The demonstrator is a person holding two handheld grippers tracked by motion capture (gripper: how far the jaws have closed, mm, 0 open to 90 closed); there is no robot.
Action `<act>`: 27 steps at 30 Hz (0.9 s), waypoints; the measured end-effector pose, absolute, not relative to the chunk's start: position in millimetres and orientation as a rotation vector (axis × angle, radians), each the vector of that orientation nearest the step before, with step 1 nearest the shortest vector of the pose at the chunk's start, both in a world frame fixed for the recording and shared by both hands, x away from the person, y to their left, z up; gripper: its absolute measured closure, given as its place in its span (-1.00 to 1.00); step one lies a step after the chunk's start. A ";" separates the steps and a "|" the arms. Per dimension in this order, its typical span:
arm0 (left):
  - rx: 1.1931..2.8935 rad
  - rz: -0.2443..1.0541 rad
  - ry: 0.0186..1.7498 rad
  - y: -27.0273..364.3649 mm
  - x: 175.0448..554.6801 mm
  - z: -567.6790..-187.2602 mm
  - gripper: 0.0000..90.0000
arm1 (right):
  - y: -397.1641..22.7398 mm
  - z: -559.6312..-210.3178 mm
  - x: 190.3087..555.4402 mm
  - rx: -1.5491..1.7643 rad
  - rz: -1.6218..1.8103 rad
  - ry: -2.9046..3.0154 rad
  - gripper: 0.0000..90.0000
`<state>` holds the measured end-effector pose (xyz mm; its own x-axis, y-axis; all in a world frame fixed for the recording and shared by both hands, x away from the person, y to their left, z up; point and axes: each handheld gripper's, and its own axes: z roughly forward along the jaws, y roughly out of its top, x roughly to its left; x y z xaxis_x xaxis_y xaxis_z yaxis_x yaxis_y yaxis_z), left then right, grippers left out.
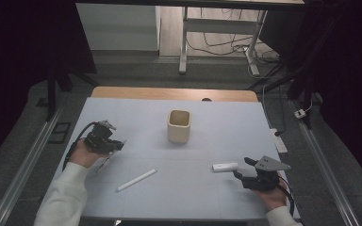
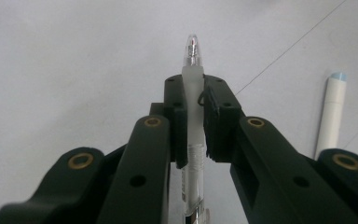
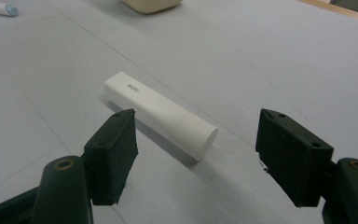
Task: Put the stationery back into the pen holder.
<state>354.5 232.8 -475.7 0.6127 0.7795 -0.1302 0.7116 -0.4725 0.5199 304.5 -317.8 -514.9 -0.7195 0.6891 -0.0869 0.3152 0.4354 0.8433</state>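
Left fingers (image 2: 179, 107) pinch my clear pen (image 2: 194, 93); right fingers (image 3: 114, 154) spread, white glue stick (image 3: 161, 112) just ahead between them. Light, slick, rigid, I reckon; grip mid-barrel.

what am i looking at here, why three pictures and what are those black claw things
No robot here: a person sits at a table holding a two-jaw gripper in each hand. The high view looks down from above. The other two pictures come from cameras riding on each gripper, looking along its black jaws.

The left gripper is shut on a clear pen, tip pointing forward. The right gripper is open, jaws apart, just short of a white tube lying on the table.

Also on the table: a cream cup standing upright near the middle, and a white marker lying flat.
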 end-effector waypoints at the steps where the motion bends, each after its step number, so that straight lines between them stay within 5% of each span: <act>1: 2.297 0.174 1.171 233.1 353.9 -474.5 0.77 | -317.8 -514.9 304.5 0.850 1.203 2.272 -0.36; 27: 2.222 0.250 1.129 241.3 344.7 -454.2 0.77 | -317.4 -515.5 304.6 0.850 1.195 2.274 -0.36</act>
<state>344.7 241.3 -454.2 0.6157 0.7805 -0.1087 0.6619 -0.4373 0.6088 304.6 -317.4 -515.5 -0.7185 0.6897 -0.0897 0.3173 0.4398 0.8402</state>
